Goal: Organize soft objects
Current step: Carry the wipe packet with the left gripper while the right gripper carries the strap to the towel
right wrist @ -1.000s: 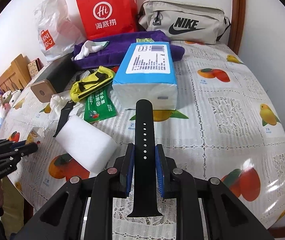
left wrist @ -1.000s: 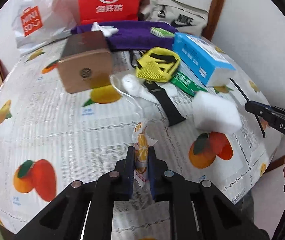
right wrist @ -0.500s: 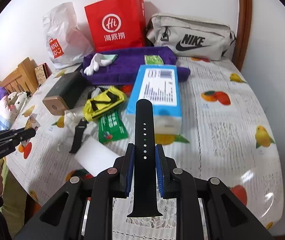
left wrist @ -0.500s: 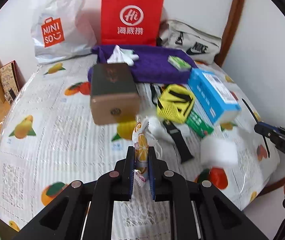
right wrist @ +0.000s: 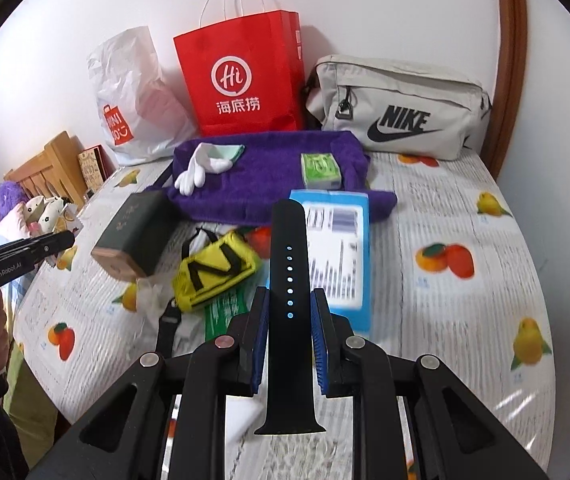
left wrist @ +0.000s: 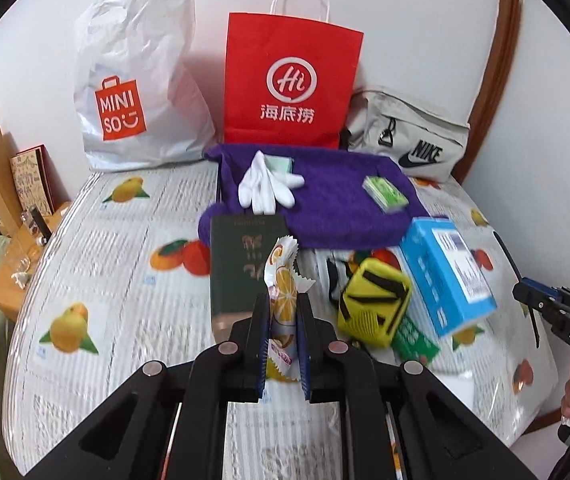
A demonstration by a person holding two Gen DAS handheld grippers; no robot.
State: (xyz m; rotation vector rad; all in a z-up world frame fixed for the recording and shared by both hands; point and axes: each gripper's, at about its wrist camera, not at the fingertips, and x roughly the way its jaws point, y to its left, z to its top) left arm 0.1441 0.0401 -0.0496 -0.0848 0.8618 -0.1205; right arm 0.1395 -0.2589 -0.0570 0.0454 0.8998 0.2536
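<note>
beyond the fruit-print tablecloth point(right wrist: 465, 200), the purple towel point(right wrist: 269, 168) lay ahead of both clamped grippers, nearer the right gripper point(right wrist: 289, 320) gripping its upright watch strap point(right wrist: 288, 264) than the left gripper point(left wrist: 283, 320) pinching an orange-print sachet point(left wrist: 283, 280).

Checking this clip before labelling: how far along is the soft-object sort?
Looks done: white gloves and a green pack lie on the purple towel.
In hand: left gripper is shut on an orange-print sachet; right gripper is shut on a black watch strap; both are off the table.
Left: yellow pouch, blue tissue pack and green packet sit loose on the tablecloth.
</note>
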